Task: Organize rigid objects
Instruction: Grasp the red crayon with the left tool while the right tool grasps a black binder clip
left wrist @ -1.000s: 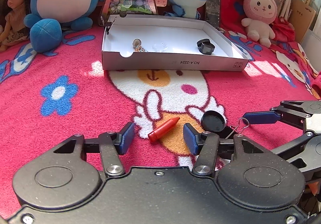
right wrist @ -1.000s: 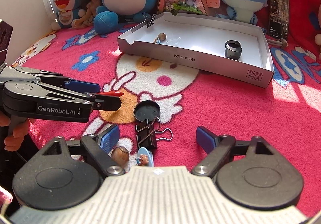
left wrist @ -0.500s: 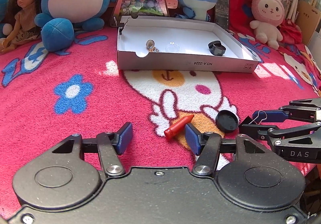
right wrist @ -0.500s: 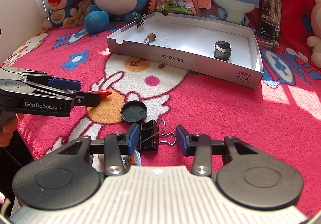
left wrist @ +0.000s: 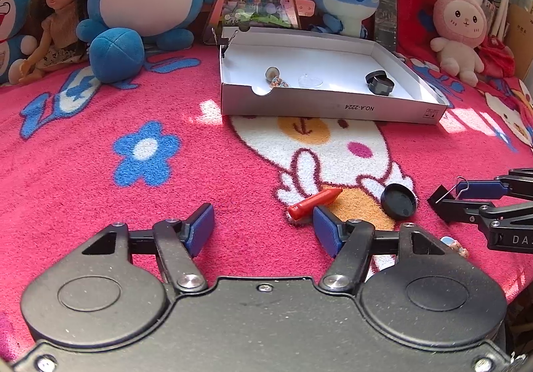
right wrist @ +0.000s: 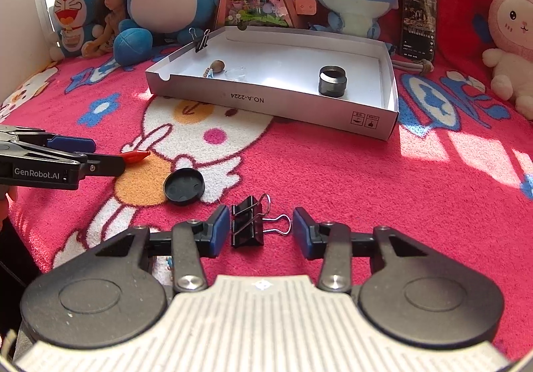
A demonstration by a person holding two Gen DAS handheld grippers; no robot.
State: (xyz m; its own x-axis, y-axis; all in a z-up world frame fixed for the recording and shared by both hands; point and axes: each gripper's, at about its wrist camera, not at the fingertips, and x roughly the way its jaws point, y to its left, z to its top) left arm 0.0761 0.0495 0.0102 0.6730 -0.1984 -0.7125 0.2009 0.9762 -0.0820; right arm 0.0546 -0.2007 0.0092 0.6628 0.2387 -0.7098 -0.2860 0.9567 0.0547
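Nearest us on the pink cartoon blanket point(right wrist: 333, 172), our right gripper point(right wrist: 261, 232) stands with its jaws apart around a black binder clip point(right wrist: 247, 228), having just widened again; the left pad sits just beside the clip's body, the right pad clear of its wire handle. The clip lies flat with its wire handles toward the right of the right wrist view.

Our left gripper point(left wrist: 263, 230) has also been opening and holds nothing. A red crayon point(left wrist: 314, 203) lies just ahead of its right pad, long axis slanting, tip pointing up and right toward the box. A black round lid point(left wrist: 398, 201) rests just right of the crayon.

Farther back sits the white cardboard box point(left wrist: 333, 107), with a black ring-shaped holder point(right wrist: 332, 81) inside. Plush toys point(right wrist: 166, 2) line the rear.
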